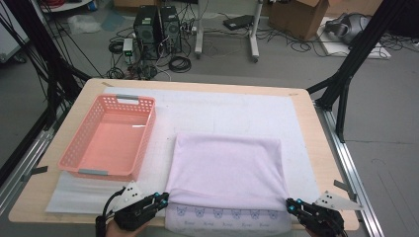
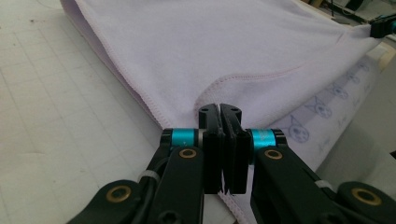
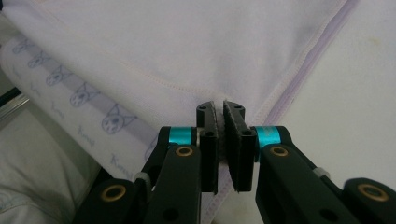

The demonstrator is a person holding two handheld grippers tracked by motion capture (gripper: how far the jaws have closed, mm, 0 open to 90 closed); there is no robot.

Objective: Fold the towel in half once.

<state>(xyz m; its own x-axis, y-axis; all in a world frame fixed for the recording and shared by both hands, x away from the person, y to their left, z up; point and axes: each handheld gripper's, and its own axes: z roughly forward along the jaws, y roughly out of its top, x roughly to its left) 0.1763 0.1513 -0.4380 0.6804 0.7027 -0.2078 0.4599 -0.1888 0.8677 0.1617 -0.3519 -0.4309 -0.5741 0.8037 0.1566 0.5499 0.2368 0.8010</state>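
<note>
Both hand-held grippers pinching lilac cloth point(image 1: 227, 168) corners; high view adds pink basket point(image 1: 109, 136)

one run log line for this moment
left gripper: shut on towel corner | right gripper: shut on towel corner | basket: empty

A mat point(image 1: 222, 111) is spread on the counter point(image 1: 316, 133). The basket point(image 1: 109, 137) is set on its left part, the cloth point(image 1: 227, 170) just right of it, at the near edge.
</note>
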